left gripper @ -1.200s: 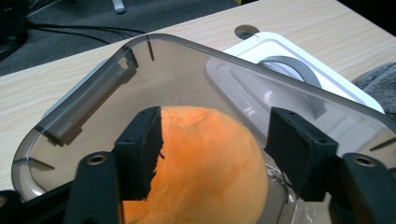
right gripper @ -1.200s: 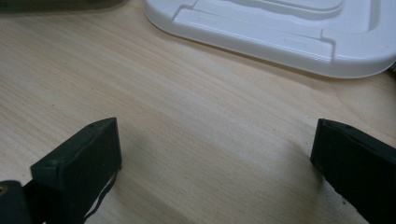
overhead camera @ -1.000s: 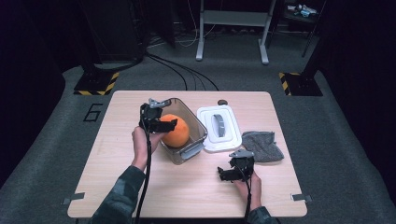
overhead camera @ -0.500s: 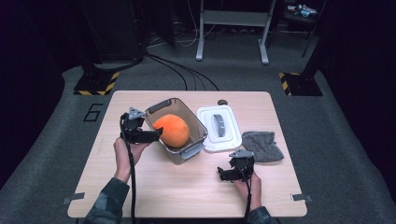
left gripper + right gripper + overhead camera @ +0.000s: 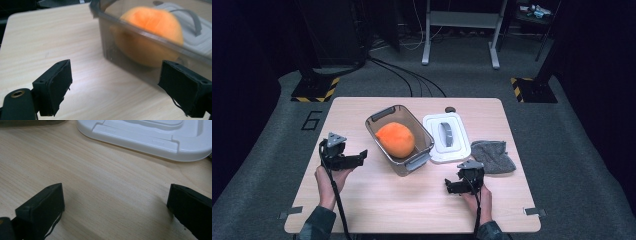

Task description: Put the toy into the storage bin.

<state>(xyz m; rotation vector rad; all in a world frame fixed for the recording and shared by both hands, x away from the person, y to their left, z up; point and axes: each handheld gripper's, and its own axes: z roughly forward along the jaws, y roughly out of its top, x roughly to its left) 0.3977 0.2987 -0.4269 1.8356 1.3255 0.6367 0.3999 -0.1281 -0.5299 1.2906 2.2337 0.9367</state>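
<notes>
An orange ball lies in a smoky clear container at the table's middle. My left gripper hovers low over the table, left of the container and apart from it. It is open, its jaws have just been opening, and nothing is between them. In the left gripper view the left gripper faces the container's wall, with the ball behind it. My right gripper sits near the front edge, open and empty. In the right gripper view it frames bare wood below the white lid.
The white lid with a grey handle lies flat just right of the container. A grey cloth is crumpled to the right of the lid. A small dark object sits at the table's far edge. Bare wood spans the front.
My left gripper let go of the orange ball and drew away from the container, leftward and lower toward the table. The ball stays in the container. The right gripper kept still.
</notes>
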